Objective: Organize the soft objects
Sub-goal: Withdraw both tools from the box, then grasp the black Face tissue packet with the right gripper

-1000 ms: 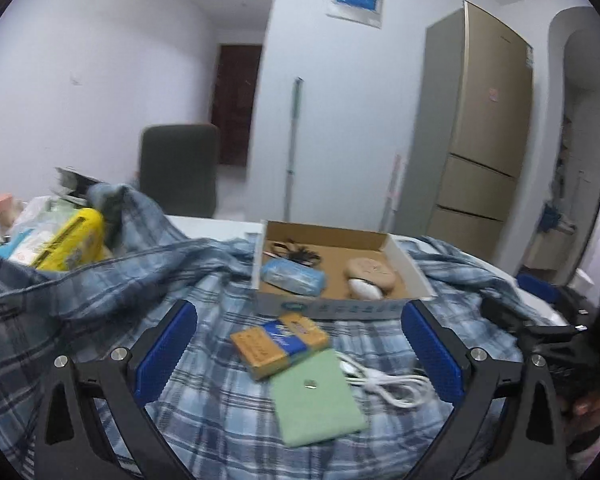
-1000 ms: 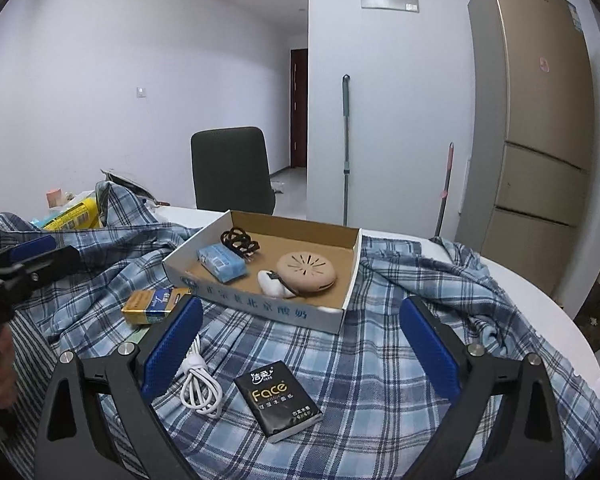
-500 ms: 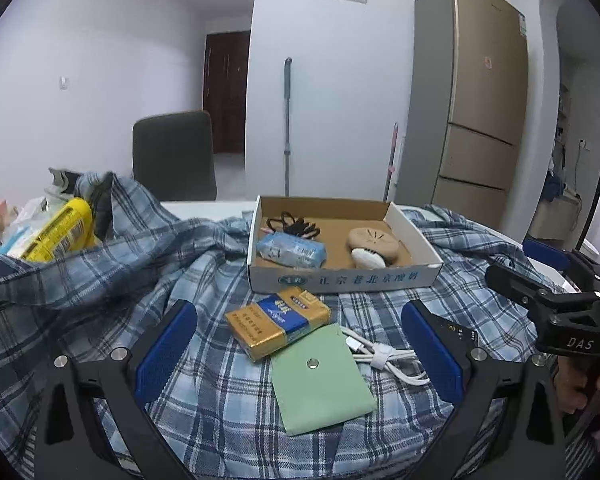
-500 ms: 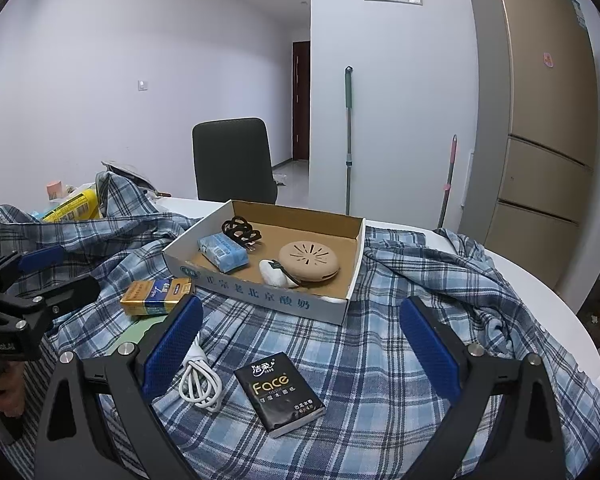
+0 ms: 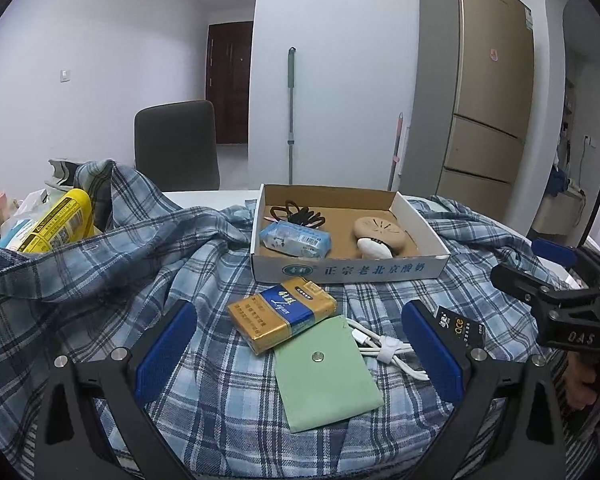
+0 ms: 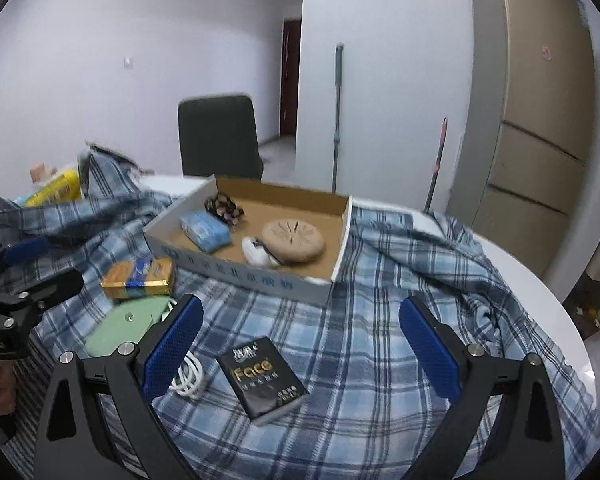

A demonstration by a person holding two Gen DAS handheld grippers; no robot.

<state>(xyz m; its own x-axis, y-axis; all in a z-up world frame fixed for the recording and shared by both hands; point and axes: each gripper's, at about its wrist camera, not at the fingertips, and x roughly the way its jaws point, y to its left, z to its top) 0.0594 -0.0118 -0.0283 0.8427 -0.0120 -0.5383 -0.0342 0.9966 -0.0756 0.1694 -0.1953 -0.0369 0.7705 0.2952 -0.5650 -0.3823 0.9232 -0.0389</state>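
Note:
A blue plaid shirt lies spread over the round table, also in the right wrist view. On it stands an open cardboard box holding a blue tissue pack, black hair ties and a tan round disc. In front lie a gold-blue pack, a green pouch, a white cable and a black tissue pack. My left gripper is open above the pouch. My right gripper is open above the black pack.
A yellow package and other clutter sit at the far left of the table. A dark chair stands behind the table, a fridge at the right, a mop against the wall. The white table edge shows at right.
Both grippers have shifted closer over the table; the left view has swung so the box and pouch sit more central. The right view has tilted and blurred slightly. Nothing was gripped.

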